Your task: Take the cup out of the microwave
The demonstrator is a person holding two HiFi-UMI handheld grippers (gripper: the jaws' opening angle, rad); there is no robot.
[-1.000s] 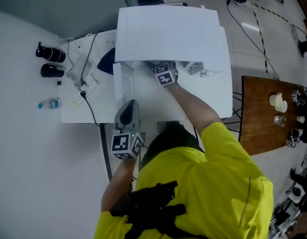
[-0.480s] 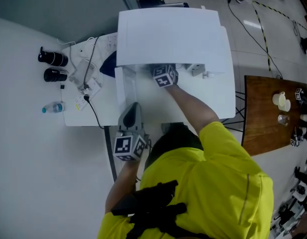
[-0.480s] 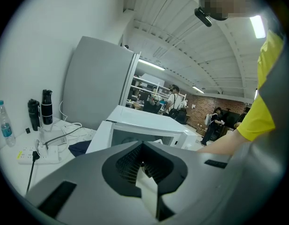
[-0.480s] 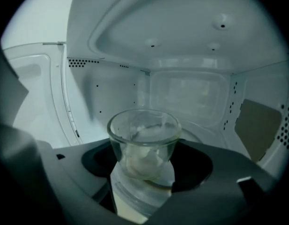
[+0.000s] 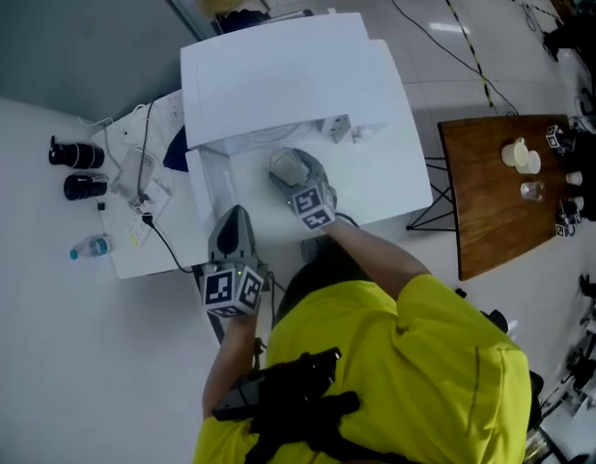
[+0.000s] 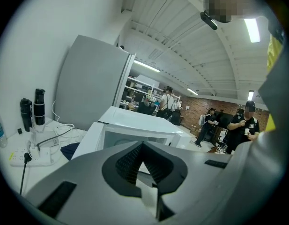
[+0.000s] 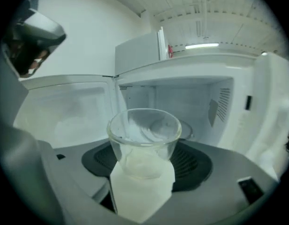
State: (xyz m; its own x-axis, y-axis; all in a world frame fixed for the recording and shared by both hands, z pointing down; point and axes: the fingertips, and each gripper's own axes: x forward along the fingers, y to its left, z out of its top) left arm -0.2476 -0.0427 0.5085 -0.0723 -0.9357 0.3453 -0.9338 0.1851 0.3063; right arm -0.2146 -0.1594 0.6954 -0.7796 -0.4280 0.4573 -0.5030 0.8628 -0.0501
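A clear glass cup [image 7: 143, 142] sits between the pads of my right gripper [image 7: 143, 165], which is shut on its lower half. In the head view the cup [image 5: 284, 167] and right gripper [image 5: 290, 174] are just outside the white microwave [image 5: 288, 75], in front of its open cavity [image 7: 181, 102]. The microwave door [image 7: 64, 111] stands swung open to the left. My left gripper [image 5: 233, 222] is near the door's outer edge [image 5: 212, 177], pads together with nothing held [image 6: 143, 165].
On the white table [image 5: 153, 254] left of the microwave lie two black bottles [image 5: 75, 155], a small water bottle [image 5: 90, 249], a power strip and cables [image 5: 143, 187]. A wooden table [image 5: 500, 211] with small cups stands at the right. People stand far off in the left gripper view.
My right gripper has drawn back out of the microwave cavity toward the person, and now shows the cup in its jaws. The left gripper has stayed by the door.
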